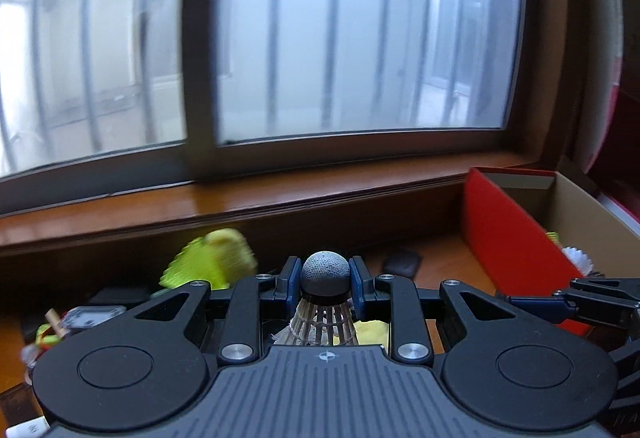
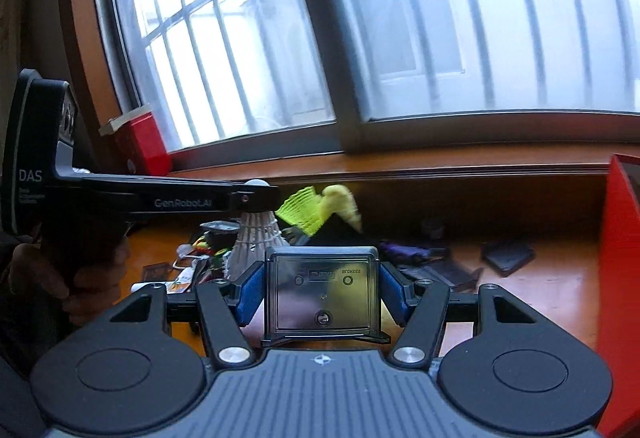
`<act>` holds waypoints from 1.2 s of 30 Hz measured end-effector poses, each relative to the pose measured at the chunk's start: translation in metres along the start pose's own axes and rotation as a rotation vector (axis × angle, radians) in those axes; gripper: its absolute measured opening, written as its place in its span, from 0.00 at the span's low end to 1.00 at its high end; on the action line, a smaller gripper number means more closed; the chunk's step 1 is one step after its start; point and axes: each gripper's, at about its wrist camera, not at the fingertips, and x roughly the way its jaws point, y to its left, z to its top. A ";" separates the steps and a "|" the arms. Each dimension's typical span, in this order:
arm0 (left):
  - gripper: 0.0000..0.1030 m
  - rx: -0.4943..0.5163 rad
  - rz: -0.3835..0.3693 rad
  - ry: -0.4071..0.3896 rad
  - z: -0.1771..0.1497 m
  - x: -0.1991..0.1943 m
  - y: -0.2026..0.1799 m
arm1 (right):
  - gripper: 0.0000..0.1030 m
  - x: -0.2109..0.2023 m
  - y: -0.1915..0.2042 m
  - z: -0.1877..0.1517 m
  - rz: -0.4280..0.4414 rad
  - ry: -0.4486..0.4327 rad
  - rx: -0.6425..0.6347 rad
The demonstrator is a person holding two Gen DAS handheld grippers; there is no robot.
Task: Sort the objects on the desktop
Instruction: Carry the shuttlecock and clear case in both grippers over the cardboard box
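Observation:
My left gripper (image 1: 325,274) is shut on the grey cork head of a white feather shuttlecock (image 1: 320,322), its feathers pointing back at the camera. From the right wrist view the left gripper (image 2: 256,196) shows side-on with the same shuttlecock (image 2: 256,238) hanging under it, a hand on its handle. My right gripper (image 2: 322,290) is shut on a clear smoky plastic case (image 2: 323,294) between its blue pads. An open red box (image 1: 512,234) stands at the right, with the right gripper's fingers (image 1: 560,302) in front of it.
A yellow plastic shuttlecock (image 1: 216,262) lies by the wooden sill. Another white shuttlecock (image 1: 576,258) lies in the red box (image 2: 620,278). Small dark items (image 2: 508,256) and clutter (image 2: 200,258) cover the desk. A red lid (image 2: 144,146) leans at the window.

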 end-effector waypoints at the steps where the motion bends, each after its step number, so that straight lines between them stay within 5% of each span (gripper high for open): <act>1: 0.26 0.007 -0.006 -0.003 0.002 0.002 -0.007 | 0.61 -0.004 -0.005 0.000 -0.006 -0.005 0.003; 28: 0.26 0.131 -0.256 -0.076 0.063 0.063 -0.186 | 0.61 -0.113 -0.127 0.002 -0.159 -0.135 0.044; 36: 0.26 0.193 -0.340 -0.044 0.073 0.090 -0.237 | 0.61 -0.140 -0.168 -0.004 -0.258 -0.187 0.100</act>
